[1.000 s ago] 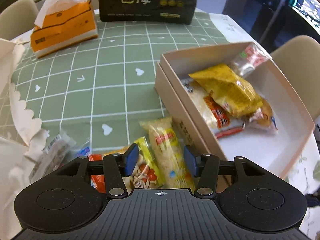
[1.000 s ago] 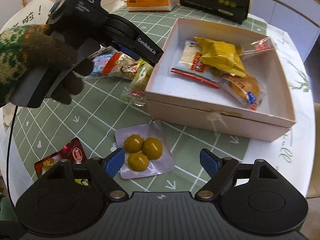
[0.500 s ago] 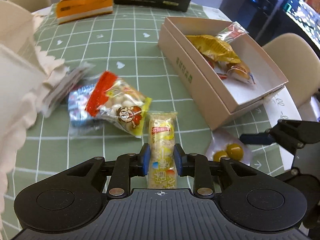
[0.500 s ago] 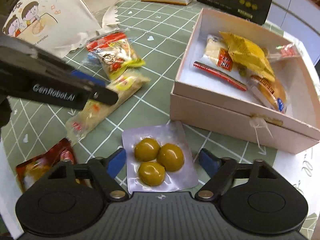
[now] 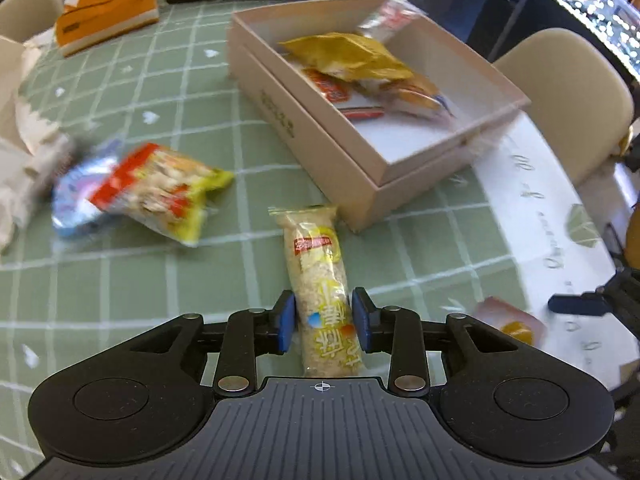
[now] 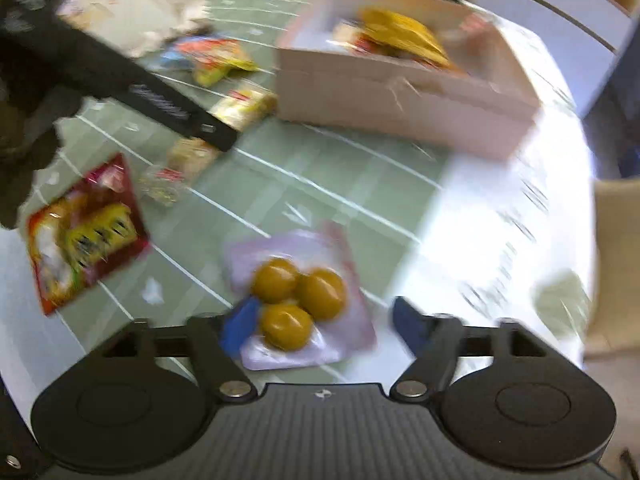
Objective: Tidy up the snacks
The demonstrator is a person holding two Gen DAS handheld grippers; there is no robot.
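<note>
left gripper (image 5: 323, 322) clamped on rice bar (image 5: 320, 280) near its tail; may droop, snag box (image 5: 304, 128) wall; right gripper (image 6: 320, 330) jaws wide around plum pack (image 6: 300, 300)

Even indoor light, no hard shadows. The left wrist view is fairly sharp at centre, smearing toward its left edge, and fisheye bending curves the far box (image 5: 376, 148). The right wrist view is motion-blurred throughout (print unreadable), with white glare washing the tablecloth (image 6: 500, 220) at right.

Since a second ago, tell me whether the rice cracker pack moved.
Yes. The rice cracker pack, clamped by the left tool, left the box wall, toward the camera.
</note>
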